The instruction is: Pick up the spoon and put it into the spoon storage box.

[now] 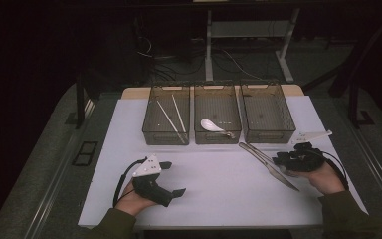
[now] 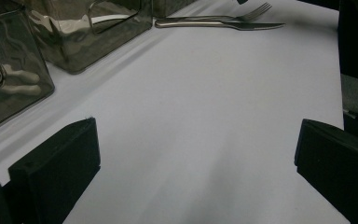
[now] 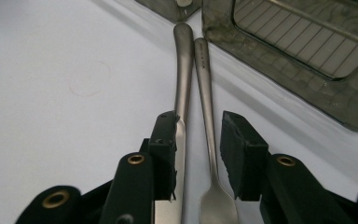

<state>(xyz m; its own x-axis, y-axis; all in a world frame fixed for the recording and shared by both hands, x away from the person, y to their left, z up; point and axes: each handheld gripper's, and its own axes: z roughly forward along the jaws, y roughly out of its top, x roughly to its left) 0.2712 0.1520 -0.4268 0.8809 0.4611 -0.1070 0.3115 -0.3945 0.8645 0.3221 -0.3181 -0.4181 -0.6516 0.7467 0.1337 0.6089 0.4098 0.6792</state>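
Between black blocky fingers point(image 3: 237, 154): slim steel fork point(image 3: 209, 140), knife point(image 3: 182, 107).

Three smoky clear plastic bins point(image 1: 219, 134) stand in a row on the white table point(image 1: 214, 194); the black right gripper point(image 1: 298, 160) rests over a silver metal knife point(image 1: 271, 167); the black left gripper point(image 1: 171, 178) rests apart, jaws wide.

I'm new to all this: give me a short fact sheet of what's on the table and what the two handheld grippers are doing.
Surface: white table cover
Containers: three smoky clear plastic bins in a row
Left bin: two pale chopsticks
Middle bin: white ceramic spoon
Right bin: looks empty
Loose cutlery: metal knife and metal fork, side by side
Right gripper: jaws straddle the fork's neck, knife by one jaw, not yet clamped
Left gripper: open over bare cover
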